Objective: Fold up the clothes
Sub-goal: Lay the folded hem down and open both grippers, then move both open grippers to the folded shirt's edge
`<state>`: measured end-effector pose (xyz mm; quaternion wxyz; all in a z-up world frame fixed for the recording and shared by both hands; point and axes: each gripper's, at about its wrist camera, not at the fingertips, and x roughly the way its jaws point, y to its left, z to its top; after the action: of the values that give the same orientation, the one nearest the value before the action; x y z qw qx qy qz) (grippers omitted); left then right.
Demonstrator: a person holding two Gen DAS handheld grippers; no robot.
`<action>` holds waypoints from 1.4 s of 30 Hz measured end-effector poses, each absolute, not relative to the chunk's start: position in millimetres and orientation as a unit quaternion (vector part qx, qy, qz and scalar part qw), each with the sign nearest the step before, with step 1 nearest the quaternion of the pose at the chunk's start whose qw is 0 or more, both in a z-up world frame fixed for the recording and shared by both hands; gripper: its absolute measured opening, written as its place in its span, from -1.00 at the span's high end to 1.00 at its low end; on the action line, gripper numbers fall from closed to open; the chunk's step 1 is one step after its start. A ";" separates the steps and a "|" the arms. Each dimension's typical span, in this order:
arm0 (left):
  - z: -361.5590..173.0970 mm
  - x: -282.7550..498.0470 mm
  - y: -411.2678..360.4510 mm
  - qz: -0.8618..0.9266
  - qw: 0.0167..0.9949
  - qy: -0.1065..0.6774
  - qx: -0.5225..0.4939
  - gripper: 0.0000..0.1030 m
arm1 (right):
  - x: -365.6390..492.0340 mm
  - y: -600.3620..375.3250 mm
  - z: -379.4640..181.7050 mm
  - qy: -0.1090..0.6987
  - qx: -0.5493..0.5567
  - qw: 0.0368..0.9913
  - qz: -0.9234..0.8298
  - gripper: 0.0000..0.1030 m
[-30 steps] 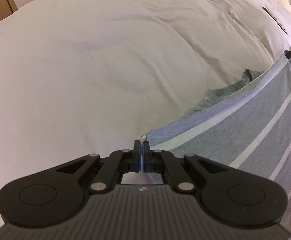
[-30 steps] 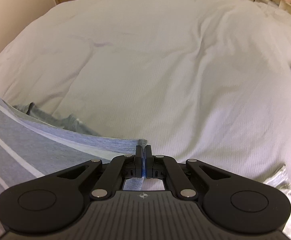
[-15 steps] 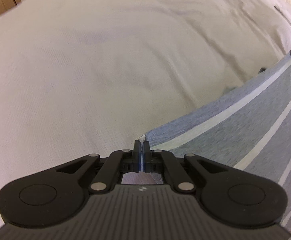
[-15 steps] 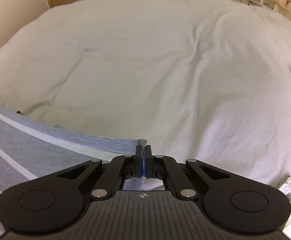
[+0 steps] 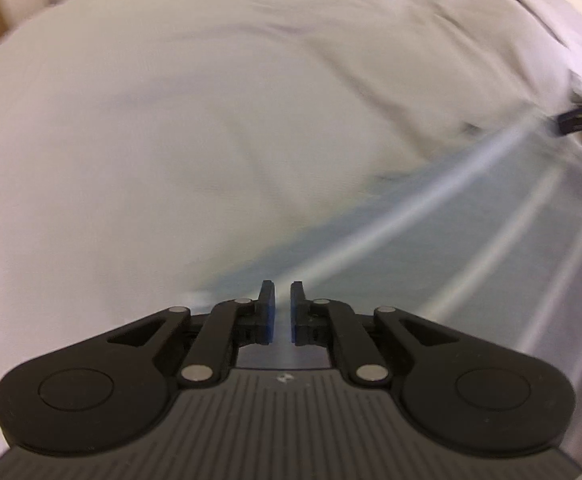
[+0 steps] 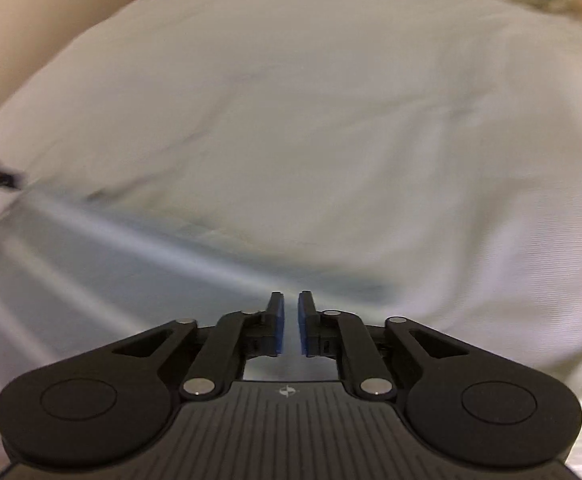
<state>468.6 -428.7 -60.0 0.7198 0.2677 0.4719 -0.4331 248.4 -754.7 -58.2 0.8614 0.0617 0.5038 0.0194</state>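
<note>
Looking blurry, but both the left gripper (image 5: 282, 304) and right gripper (image 6: 291, 314) sit slightly parted, probably holding nothing; striped garment (image 5: 471, 248) seems soft, light, floppy, so grab its corners.

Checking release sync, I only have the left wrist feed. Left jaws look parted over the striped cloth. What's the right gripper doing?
Observer: The right gripper is open too, a gap showing between its blue pads.
Operator: Any cloth left between them?
Observer: None pinched; the striped garment lies blurred below and to the left of the fingers.
Operator: What's ahead of it?
Observer: White bedding, with a beige wall at upper left.
</note>
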 end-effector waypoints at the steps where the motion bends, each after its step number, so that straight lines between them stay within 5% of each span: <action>1: -67.9 463.0 -440.0 -0.445 0.707 0.476 0.275 0.82 | 254.4 -740.8 -64.6 0.510 0.054 0.857 0.040 0.78; 10: -71.2 499.5 -472.6 -0.408 0.766 0.429 0.252 0.81 | 329.9 -685.6 -96.6 0.500 0.024 0.861 0.088 0.77; 14: -52.4 514.3 -453.5 -0.383 0.791 0.426 0.215 0.81 | 331.0 -711.8 -67.4 0.446 0.058 0.893 0.026 0.52; 28: -82.0 481.4 -402.7 -0.343 0.753 0.503 0.250 0.70 | 239.8 -715.2 -96.9 0.541 0.087 0.836 0.024 0.27; 42: 1.3 444.4 -323.3 -0.299 0.766 0.457 0.340 0.50 | 180.6 -708.6 -27.6 0.511 0.130 0.849 -0.014 0.13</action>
<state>444.4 -323.3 1.3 0.7656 0.3402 0.4566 -0.2993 180.5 -708.6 -27.6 0.8492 0.1304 0.5115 -0.0136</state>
